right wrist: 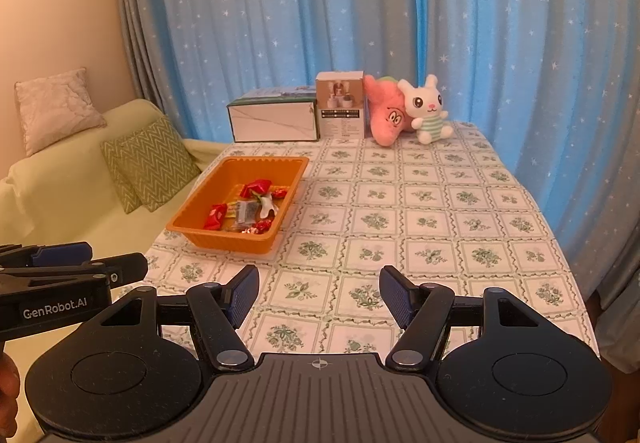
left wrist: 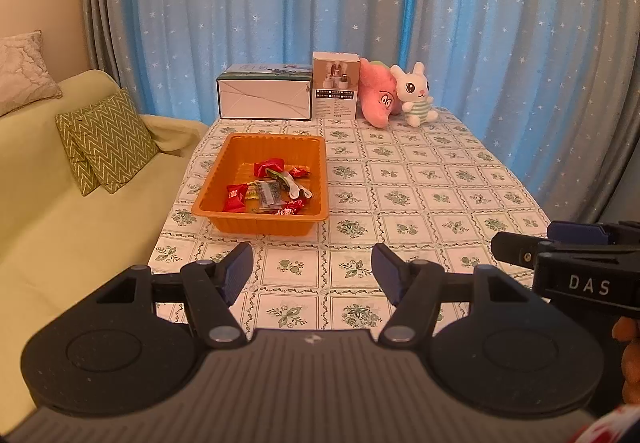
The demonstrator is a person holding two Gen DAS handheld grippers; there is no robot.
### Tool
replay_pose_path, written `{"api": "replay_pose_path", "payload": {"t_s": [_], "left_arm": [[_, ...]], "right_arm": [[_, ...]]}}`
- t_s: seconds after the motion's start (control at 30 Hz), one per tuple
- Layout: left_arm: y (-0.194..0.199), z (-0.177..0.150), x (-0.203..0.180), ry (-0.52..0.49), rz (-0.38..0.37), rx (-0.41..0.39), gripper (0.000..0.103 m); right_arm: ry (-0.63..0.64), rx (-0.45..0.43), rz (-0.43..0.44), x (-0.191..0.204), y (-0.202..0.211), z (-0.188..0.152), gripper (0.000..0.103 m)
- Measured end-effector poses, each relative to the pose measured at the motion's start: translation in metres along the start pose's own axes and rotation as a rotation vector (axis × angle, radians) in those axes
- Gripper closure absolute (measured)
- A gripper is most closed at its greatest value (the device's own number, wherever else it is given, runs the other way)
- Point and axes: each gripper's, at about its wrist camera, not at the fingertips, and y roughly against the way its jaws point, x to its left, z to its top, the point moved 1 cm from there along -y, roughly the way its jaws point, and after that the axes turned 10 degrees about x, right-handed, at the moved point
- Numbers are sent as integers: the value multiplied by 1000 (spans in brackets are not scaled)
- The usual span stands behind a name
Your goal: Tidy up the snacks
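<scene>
An orange tray (left wrist: 224, 211) (right wrist: 188, 227) sits on the left part of the table and holds several wrapped snacks (left wrist: 268, 189) (right wrist: 248, 209), mostly red wrappers with a clear packet among them. My left gripper (left wrist: 312, 271) is open and empty, above the table's near edge, in front of the tray. My right gripper (right wrist: 318, 291) is open and empty, above the near edge, to the right of the tray. The right gripper shows at the right edge of the left wrist view (left wrist: 560, 247); the left one shows at the left edge of the right wrist view (right wrist: 80, 263).
The table carries a green-patterned cloth (left wrist: 420, 195) (right wrist: 420, 223). At its far edge stand a long white box (left wrist: 264, 99) (right wrist: 276, 119), a small upright box (left wrist: 336, 87) (right wrist: 342, 107), a pink plush (left wrist: 376, 95) (right wrist: 388, 115) and a white rabbit plush (left wrist: 416, 95) (right wrist: 430, 107). A green sofa with cushions (left wrist: 104, 139) (right wrist: 148, 163) is on the left. Blue curtains hang behind.
</scene>
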Motion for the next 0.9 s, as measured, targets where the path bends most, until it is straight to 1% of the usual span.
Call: {"api": "replay_pose_path", "payload": {"t_s": [0.9], "left_arm": [[-1, 3, 2, 10, -2, -3, 40]], "right_arm": [[1, 3, 4, 2, -2, -1, 36]]}}
